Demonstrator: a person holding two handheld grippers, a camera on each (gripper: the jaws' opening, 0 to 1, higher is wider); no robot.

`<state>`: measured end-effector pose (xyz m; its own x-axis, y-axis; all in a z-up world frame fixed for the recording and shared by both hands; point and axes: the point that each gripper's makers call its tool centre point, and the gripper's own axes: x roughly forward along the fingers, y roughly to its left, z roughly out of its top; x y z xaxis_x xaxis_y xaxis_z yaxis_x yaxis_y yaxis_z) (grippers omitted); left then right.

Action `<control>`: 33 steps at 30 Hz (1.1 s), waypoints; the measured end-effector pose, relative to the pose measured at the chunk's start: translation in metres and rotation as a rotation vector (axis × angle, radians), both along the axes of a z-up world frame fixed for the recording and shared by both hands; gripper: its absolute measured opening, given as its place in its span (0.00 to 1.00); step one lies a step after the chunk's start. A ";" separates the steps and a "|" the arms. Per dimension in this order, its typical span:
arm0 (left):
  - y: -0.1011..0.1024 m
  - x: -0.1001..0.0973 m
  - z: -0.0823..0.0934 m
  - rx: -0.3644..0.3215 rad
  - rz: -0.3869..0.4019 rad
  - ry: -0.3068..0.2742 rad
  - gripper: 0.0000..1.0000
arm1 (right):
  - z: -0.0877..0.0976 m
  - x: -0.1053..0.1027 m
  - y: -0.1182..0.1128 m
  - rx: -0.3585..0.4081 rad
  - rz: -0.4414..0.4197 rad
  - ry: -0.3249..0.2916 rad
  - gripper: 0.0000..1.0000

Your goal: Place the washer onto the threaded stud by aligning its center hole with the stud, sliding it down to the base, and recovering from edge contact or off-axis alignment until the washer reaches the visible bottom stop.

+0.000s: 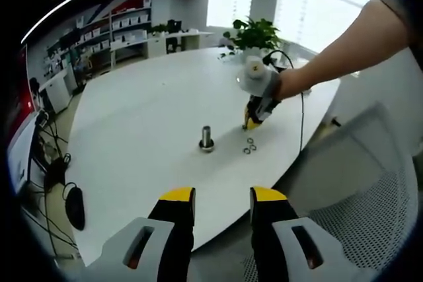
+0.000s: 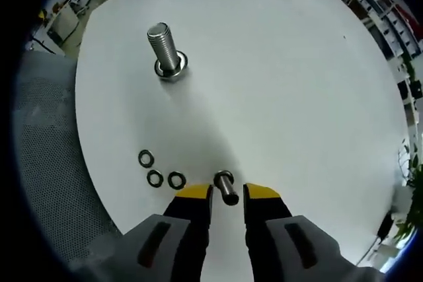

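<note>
The large threaded stud (image 2: 164,45) stands upright on the white table (image 2: 277,77), with a metal ring around its base (image 2: 173,69). Three loose washers (image 2: 155,178) lie flat near the table's edge, just left of my right gripper (image 2: 228,195). Its jaws are narrowly open, and a small steel bolt (image 2: 226,187) stands between the tips with a sliver of gap on each side. In the left gripper view the stud (image 1: 207,138) and washers (image 1: 250,144) sit mid-table. My left gripper (image 1: 222,197) hangs open and empty off the table's near edge. A hand holds the right gripper (image 1: 252,122) tip-down beside the washers.
A mesh-backed chair (image 1: 357,216) stands at the table's right edge, also seen as the chair (image 2: 46,163) in the right gripper view. A potted plant (image 1: 254,33) sits at the table's far end. A cable (image 1: 301,110) trails from the right gripper. Shelves and desks (image 1: 125,28) line the far wall.
</note>
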<state>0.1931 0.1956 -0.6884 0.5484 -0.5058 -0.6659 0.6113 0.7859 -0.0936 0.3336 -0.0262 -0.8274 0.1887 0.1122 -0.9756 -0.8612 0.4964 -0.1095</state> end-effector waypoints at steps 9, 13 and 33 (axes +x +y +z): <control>-0.001 0.000 0.002 -0.007 -0.002 -0.007 0.32 | 0.006 -0.021 -0.014 -0.005 -0.025 -0.006 0.21; -0.001 0.000 0.003 -0.009 -0.006 -0.015 0.32 | 0.007 -0.032 -0.023 -0.045 0.014 -0.003 0.22; 0.001 0.002 0.006 -0.013 0.009 -0.032 0.33 | 0.004 -0.073 0.018 0.022 -0.010 0.029 0.25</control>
